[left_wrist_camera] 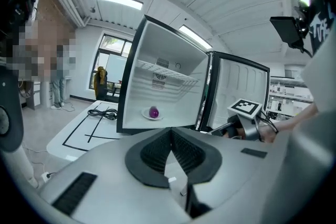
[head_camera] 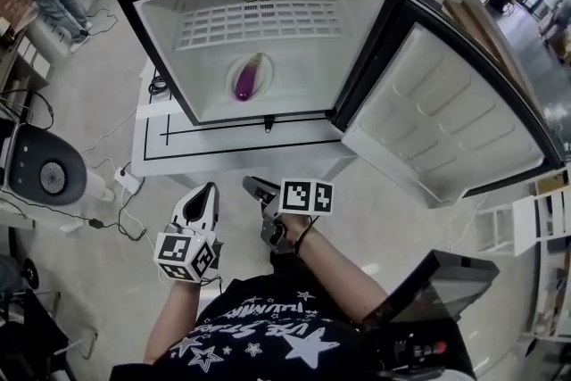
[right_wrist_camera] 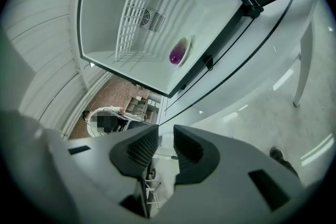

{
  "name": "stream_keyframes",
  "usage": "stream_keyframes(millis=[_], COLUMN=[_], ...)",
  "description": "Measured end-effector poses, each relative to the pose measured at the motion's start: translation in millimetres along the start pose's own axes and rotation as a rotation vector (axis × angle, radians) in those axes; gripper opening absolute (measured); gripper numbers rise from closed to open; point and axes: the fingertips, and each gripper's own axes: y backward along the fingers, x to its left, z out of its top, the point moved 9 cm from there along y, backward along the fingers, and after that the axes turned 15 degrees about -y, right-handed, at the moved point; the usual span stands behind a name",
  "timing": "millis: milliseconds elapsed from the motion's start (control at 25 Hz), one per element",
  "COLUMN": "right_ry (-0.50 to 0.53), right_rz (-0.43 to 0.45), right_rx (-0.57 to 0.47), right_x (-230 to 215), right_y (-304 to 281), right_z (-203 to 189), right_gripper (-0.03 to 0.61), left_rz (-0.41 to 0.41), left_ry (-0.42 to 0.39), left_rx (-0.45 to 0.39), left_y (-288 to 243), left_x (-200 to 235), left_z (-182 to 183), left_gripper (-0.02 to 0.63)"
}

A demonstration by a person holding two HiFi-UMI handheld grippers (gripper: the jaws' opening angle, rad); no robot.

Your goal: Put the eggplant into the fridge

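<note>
Eggplant (head_camera: pixel 248 78) lies on a small white plate (head_camera: pixel 234 76) on the floor of the open fridge (head_camera: pixel 178 49), below the wire shelf (head_camera: pixel 259 22); placement looks complete. Both grippers are well apart from it. The left gripper (head_camera: pixel 207 189) has its jaws together on nothing, and the right gripper (head_camera: pixel 252 185) shows a narrow, empty gap. Handling judgement: light, firm, with glossy skin — probably slippery. For any regrasp, clamp across the thick middle with moderate pressure.

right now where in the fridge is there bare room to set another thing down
The fridge floor is bare left and right of the plate holding the eggplant, out to both side walls. The wire shelf above is bare too. Only the middle of the floor is taken.
</note>
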Motion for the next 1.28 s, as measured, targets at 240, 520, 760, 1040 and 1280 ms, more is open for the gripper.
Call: stream_keyframes(millis=[240,520,760,1040,1280], right_ry=[0.028,0.042,0.056,0.049,0.043], right_rz=[-0.012,-0.042,-0.057,-0.079,-0.106], right_rx=[-0.014,-0.003,-0.023,-0.075,-0.086], right_x=[2.1,7.0,3.4,1.5,-4.0], right_y=[6.3,14.1,29.9,44.3,59.9], right_z=[-36.9,-96.7,-146.1,-185.6,-217.6], right_gripper=[0.094,0.063,0.018,0.006,0.006], left_rz=[-0.021,-0.025,-0.049,-0.084,-0.111], left_ry=[-0.004,0.017,0.007,0.007,0.025], left_rx=[-0.014,-0.007,-0.017,-0.018,-0.005], left_y=[35.6,92.1,132.8,165.7,185.9], left_x=[-4.6,-8.3,-16.6,-22.2,-29.8], left_z=[-13.1,-32.2,-47.9,-58.9,-71.8], left_gripper=[0.009,0.009,0.009,0.009,0.008])
